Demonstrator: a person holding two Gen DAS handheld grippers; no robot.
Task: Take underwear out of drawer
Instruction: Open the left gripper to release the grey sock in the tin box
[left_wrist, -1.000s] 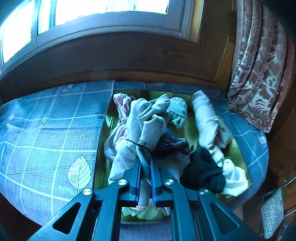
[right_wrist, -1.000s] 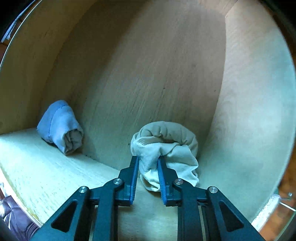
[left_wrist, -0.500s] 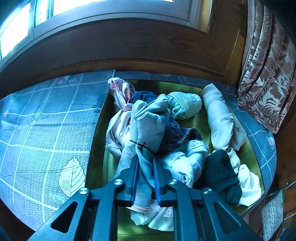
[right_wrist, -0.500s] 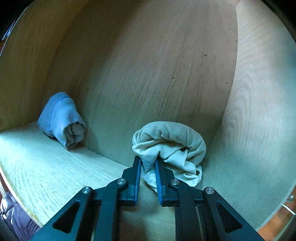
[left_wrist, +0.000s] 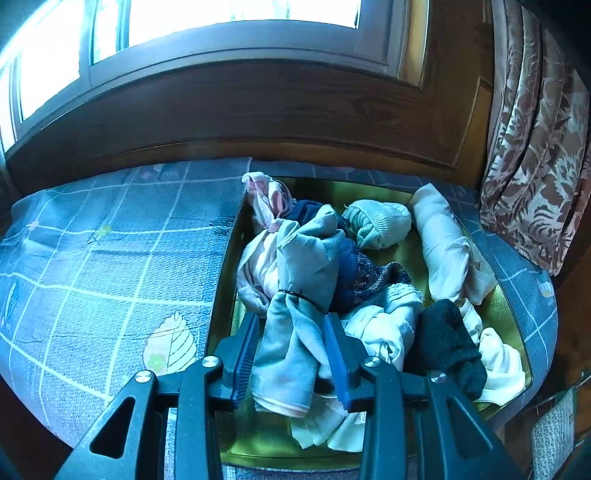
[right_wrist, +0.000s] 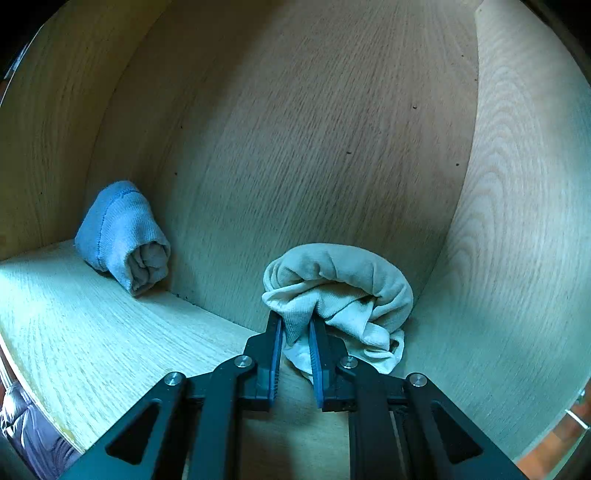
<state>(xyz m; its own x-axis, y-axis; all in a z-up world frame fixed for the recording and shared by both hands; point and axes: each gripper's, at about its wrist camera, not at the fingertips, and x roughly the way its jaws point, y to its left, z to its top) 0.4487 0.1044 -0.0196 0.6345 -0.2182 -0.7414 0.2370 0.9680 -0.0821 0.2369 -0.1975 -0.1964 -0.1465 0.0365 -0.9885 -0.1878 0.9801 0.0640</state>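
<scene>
Though my right gripper (right_wrist: 295, 325) hides the fold it pinches, I see it clamped on the cream rolled underwear (right_wrist: 338, 291) on the drawer floor (right_wrist: 332, 129). My left gripper (left_wrist: 293, 328), tight a second ago, is opening around the pale blue garment (left_wrist: 301, 295) on the pile.

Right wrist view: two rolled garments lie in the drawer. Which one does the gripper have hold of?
The cream rolled garment; the right gripper pinches its edge. The blue rolled garment lies untouched, apart to the left.
</scene>
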